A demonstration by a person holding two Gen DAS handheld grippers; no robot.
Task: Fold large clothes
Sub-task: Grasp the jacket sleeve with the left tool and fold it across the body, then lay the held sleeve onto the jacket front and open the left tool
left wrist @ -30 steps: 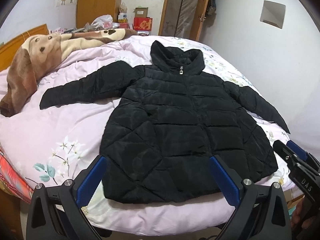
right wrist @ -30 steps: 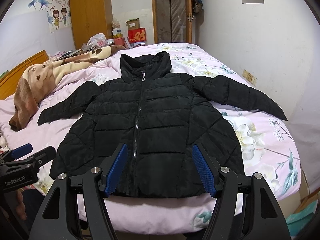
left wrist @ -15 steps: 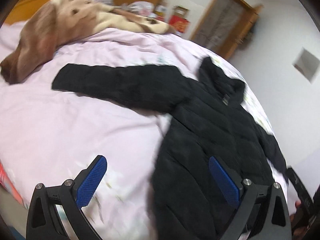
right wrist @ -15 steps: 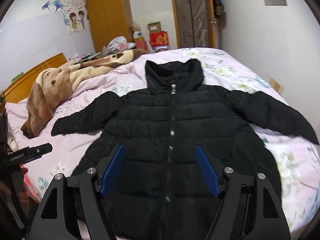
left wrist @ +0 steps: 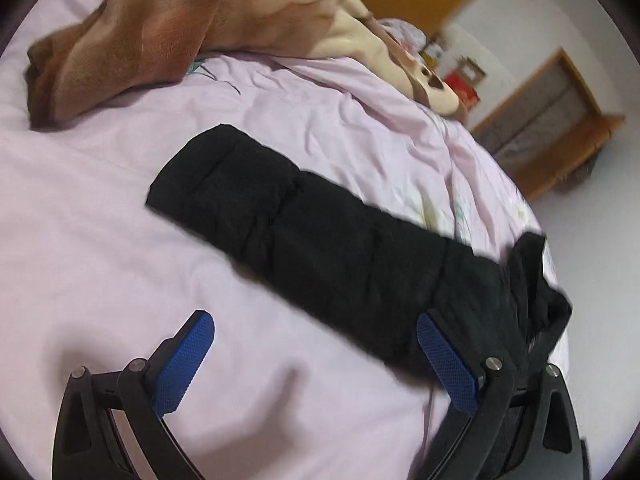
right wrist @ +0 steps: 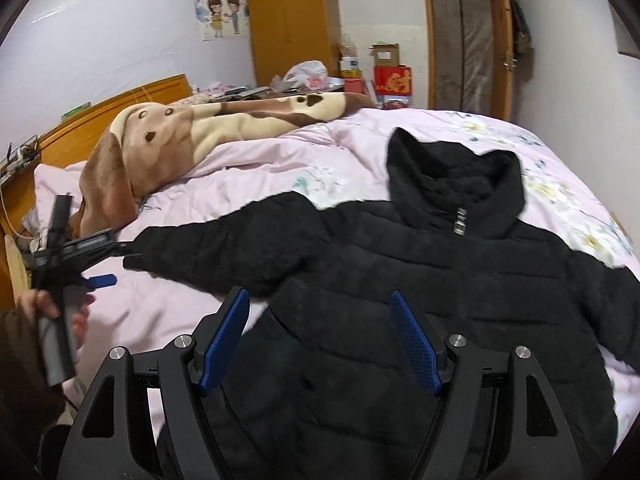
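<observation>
A black hooded puffer jacket (right wrist: 420, 288) lies flat, front up and zipped, on the pink bed (right wrist: 168, 312), sleeves spread. Its left sleeve (left wrist: 304, 248) reaches toward the bed's left side, with the cuff (left wrist: 200, 176) lying flat. My left gripper (left wrist: 316, 360) is open and empty, low over the sheet just short of that sleeve; it also shows in the right wrist view (right wrist: 94, 268) beside the cuff. My right gripper (right wrist: 320, 336) is open and empty, above the jacket's body near the left armpit.
A brown and cream dog-print blanket (right wrist: 192, 136) is heaped at the head of the bed. A wooden headboard (right wrist: 100, 120) stands at the left, with a wardrobe (right wrist: 292, 20), boxes (right wrist: 390, 76) and a door (right wrist: 464, 44) behind.
My left gripper has swung left from the jacket's hem to the left sleeve and come in close to it. My right gripper has moved forward and left over the jacket's body. Both stay open.
</observation>
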